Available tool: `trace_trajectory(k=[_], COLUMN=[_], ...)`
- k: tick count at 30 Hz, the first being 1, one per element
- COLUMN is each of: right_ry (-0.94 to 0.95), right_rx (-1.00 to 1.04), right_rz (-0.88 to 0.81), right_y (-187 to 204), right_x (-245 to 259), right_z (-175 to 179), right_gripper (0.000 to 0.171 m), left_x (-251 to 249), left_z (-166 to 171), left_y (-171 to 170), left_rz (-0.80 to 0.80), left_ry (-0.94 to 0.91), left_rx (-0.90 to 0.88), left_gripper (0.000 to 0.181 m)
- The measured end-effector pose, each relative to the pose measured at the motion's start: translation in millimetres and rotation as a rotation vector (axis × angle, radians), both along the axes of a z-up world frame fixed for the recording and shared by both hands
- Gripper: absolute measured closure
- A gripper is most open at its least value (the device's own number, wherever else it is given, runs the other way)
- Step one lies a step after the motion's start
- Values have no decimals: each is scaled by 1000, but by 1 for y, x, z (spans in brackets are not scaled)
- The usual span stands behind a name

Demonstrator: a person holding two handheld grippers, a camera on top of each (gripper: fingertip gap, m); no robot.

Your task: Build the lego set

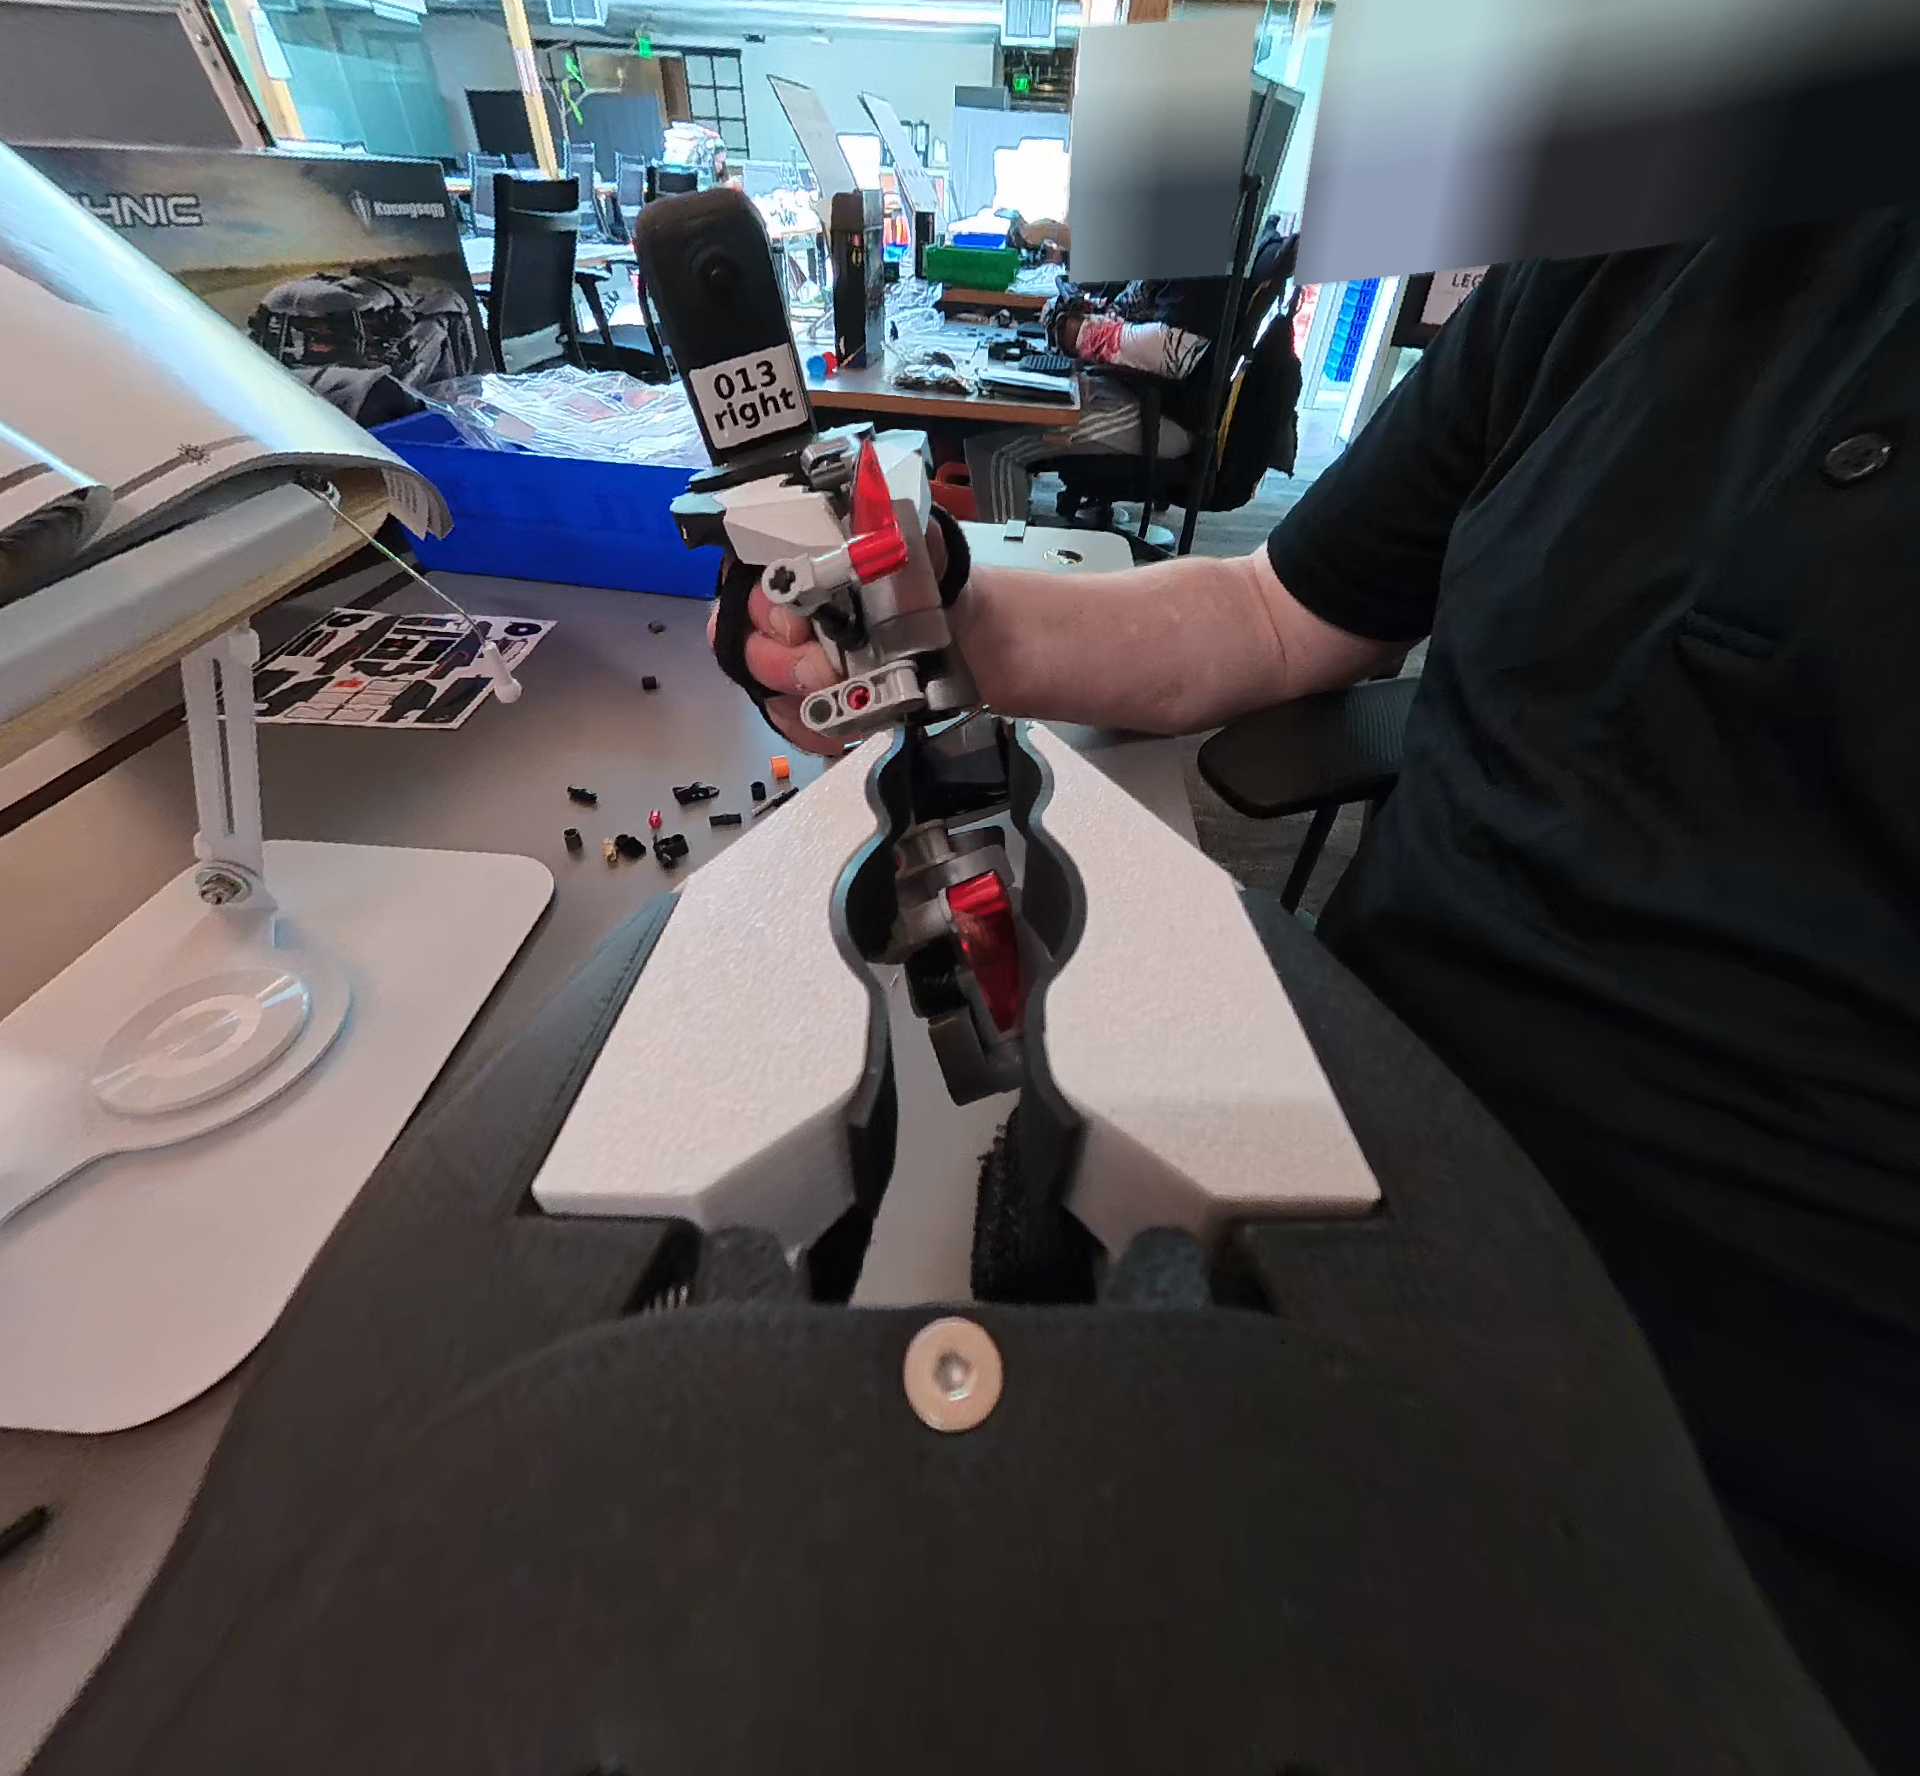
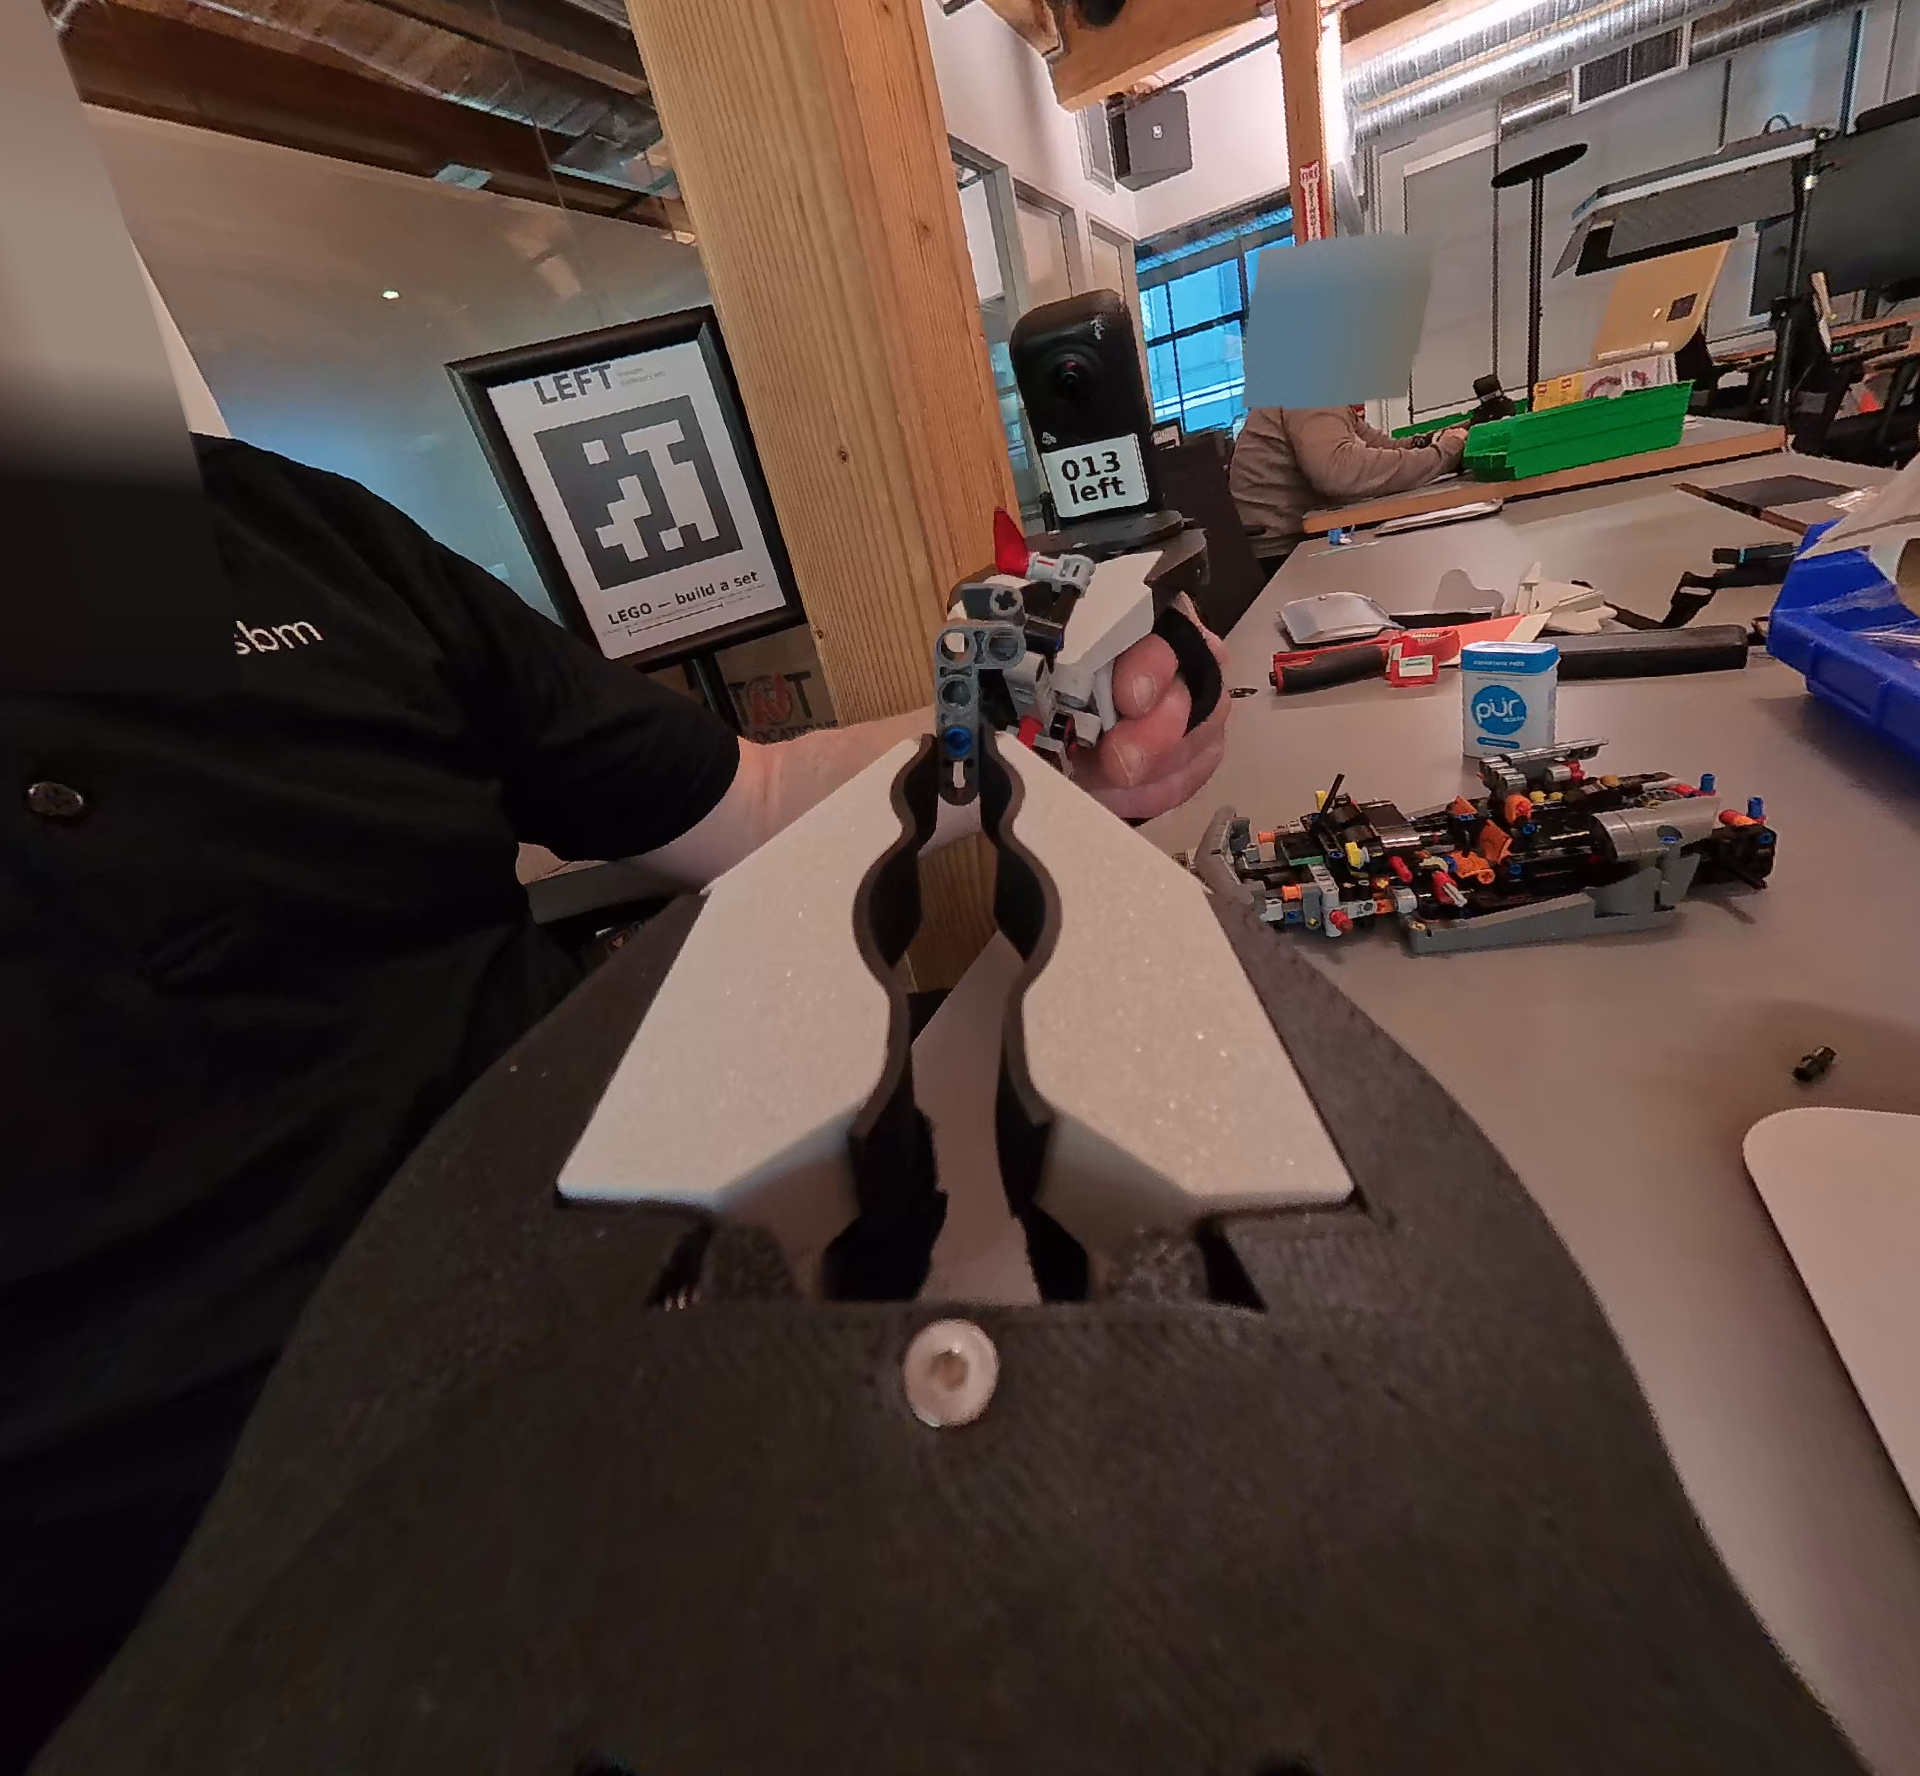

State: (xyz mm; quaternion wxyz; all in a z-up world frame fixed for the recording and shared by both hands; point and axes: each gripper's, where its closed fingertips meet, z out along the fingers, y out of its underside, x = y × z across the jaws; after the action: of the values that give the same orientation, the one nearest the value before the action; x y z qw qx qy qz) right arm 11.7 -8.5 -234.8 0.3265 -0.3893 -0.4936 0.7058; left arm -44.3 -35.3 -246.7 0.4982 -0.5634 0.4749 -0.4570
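The big piece of work is already there: a long chassis (image 2: 1496,853), dense with black, grey, orange and red parts, lies finished to that stage on the desk (image 2: 1558,1051), near a small white-and-blue tub (image 2: 1509,698). What is in hand now is a smaller grey sub-assembly (image 1: 883,604) with red translucent pieces, held in the air between the two tools, well clear of the chassis.

The left hand-held gripper (image 1: 951,895) is closed around one end of it, a grey and red section sitting deep between its white fingers (image 1: 727,1020). The right hand-held gripper (image 2: 961,781) pinches a grey beam (image 2: 958,687) with a blue pin at its very tips. Whether the beam is already seated on the sub-assembly or only pressed against it is hard to tell from either view.

By my reckoning the build is partway. Small black pins and an orange bit (image 1: 665,822) lie loose on the desk, the sticker sheet (image 1: 405,666) looks unused, and the instruction booklet (image 1: 156,396) stands open on its stand (image 1: 229,999), so bodywork and joining this piece to the chassis are left
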Motion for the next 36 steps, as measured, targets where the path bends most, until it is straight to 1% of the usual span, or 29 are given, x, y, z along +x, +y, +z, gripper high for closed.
trace_trajectory(k=[10,16,24,36], right_ry=[-20,-22,-12,-5], right_rx=[15,22,18,8], right_rz=[19,31,31,34], right_y=[-7,-13,-12,-11], right_x=[-5,-7,-5,-4], right_z=[-6,-5,-3,-1], right_gripper=[167,167,166,167], left_x=[-4,-2,-6,-9], left_z=[9,22,35,36], left_y=[-6,-10,-8,-6], left_rz=[-41,-107,-140,-142], left_ry=[-100,-209,-327,-356], left_rx=[-16,-29,-22,-33], left_gripper=[165,165,165,165])
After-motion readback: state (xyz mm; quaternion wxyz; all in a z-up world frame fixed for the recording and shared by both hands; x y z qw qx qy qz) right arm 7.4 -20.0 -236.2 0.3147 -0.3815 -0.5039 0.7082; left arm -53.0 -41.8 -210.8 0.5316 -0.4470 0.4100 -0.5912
